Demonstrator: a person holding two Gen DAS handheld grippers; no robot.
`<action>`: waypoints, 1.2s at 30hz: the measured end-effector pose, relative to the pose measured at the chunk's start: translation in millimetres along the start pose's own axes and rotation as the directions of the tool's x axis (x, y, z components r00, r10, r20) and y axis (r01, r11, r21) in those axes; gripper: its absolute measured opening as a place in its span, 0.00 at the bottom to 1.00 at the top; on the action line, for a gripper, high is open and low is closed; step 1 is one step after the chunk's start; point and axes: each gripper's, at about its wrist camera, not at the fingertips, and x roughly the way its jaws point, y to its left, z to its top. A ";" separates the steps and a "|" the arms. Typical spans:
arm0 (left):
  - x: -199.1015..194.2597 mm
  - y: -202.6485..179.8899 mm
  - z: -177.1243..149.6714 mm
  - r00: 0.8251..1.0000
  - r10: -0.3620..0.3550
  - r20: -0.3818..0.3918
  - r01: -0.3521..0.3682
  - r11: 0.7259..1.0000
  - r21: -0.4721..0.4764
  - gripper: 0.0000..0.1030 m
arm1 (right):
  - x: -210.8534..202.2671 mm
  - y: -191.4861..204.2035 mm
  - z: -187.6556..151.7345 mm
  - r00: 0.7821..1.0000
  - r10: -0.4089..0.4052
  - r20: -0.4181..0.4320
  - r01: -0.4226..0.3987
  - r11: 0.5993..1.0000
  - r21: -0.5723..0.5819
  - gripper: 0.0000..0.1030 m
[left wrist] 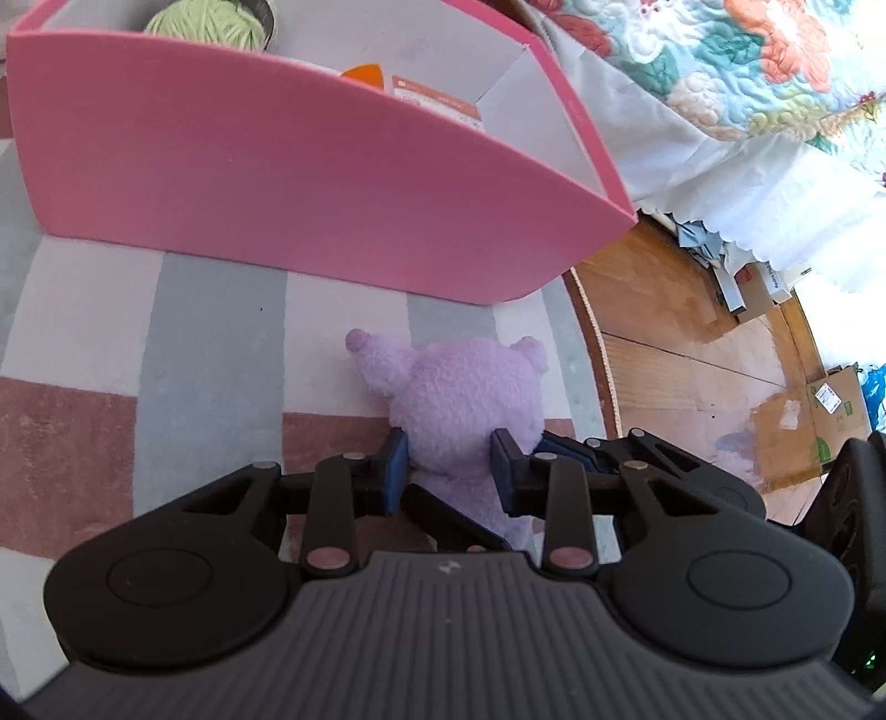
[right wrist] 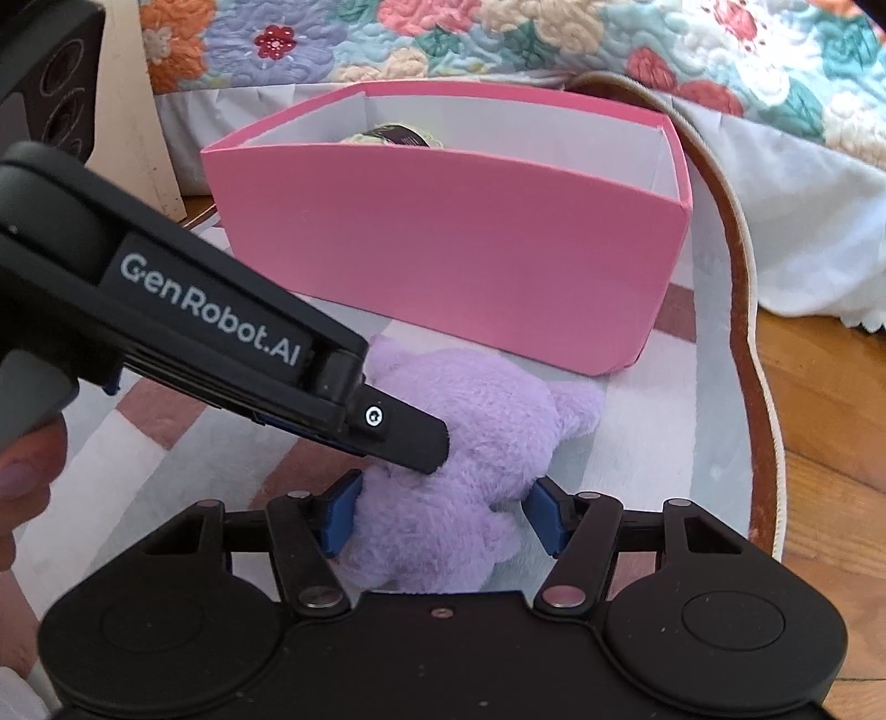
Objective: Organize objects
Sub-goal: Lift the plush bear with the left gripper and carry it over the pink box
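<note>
Striped rug (left wrist: 210, 310) on a wood floor, quilted bed behind, and a pink box (right wrist: 454, 249) sitting near the rug's far edge with yarn (left wrist: 207, 22) already in it. The purple plush (right wrist: 459, 448) lies on the rug just in front of the box, close to the rug's right edge, body running back toward the cameras, head end toward the box. Both tongs angle steeply down at it. Left tongs (left wrist: 451, 459) are pinched fairly narrow on the plush around its neck, pads pressing into the fur. Right tongs (right wrist: 443, 515) sit about half open around its lower body; left pad touches, right pad looks just clear. I'd guess the next move is lifting it forward over the box wall.
</note>
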 end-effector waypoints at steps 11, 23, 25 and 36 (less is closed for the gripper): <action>-20.6 -4.1 -0.1 1.000 0.009 -0.021 -0.009 1.000 0.014 0.30 | -13.1 8.8 10.3 0.999 0.017 -0.028 -0.017 1.000 0.004 0.65; -42.3 -11.6 -11.3 0.999 0.005 -0.054 -0.003 0.999 0.033 0.30 | -37.8 24.6 17.2 0.998 0.021 -0.060 -0.021 1.000 -0.010 0.66; -46.9 -13.1 -12.1 0.999 0.007 -0.052 -0.005 0.999 0.033 0.30 | -41.6 27.4 19.6 0.998 0.020 -0.066 -0.021 1.000 -0.011 0.67; -80.2 -16.8 -9.6 1.000 -0.014 0.003 0.014 0.998 0.053 0.30 | -65.4 47.5 34.6 1.000 0.012 -0.023 -0.013 0.997 -0.077 0.73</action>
